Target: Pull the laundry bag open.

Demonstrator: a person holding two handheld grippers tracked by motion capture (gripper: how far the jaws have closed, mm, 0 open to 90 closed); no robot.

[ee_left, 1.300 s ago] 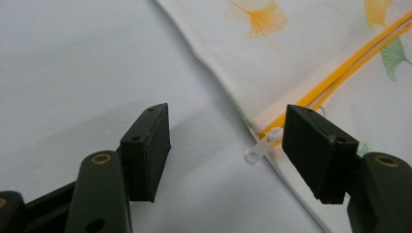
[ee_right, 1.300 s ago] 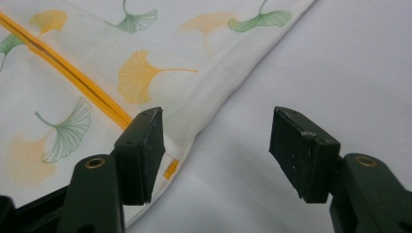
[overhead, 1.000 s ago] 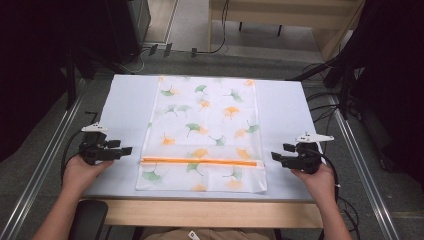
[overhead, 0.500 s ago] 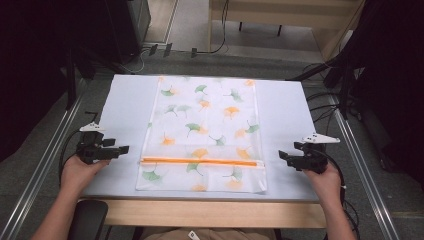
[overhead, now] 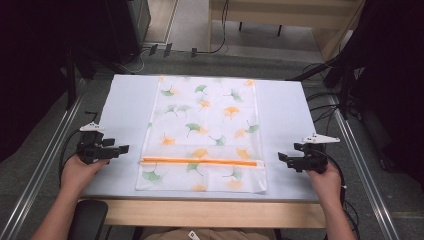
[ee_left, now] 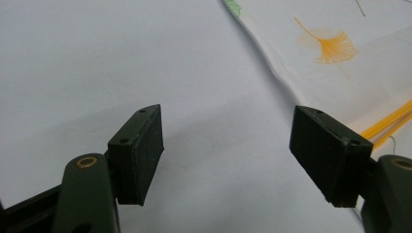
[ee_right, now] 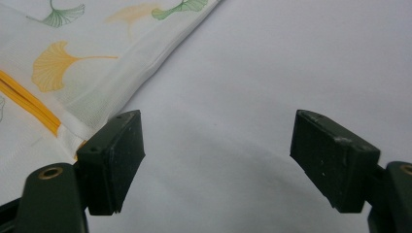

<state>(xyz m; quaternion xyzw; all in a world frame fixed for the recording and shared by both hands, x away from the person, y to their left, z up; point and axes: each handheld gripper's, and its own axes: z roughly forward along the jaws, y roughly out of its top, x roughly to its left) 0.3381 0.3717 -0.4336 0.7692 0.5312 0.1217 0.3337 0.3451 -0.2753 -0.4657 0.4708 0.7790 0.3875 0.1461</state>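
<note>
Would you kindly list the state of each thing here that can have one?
Leaf-print bag: spread flat on the table, held by neither gripper.
Orange zipper: looks closed, running straight across the bag's near end.
Left gripper: open, nothing between its jaws, just off the bag's left edge.
Right gripper: open, nothing between its jaws, just off the bag's right edge.

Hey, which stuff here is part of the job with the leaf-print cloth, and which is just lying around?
Part of the job:
leaf-print cloth
orange stripe across it
left claw, open
right claw, open

Just lying around:
cables beside the table
black cabinet on the floor
</note>
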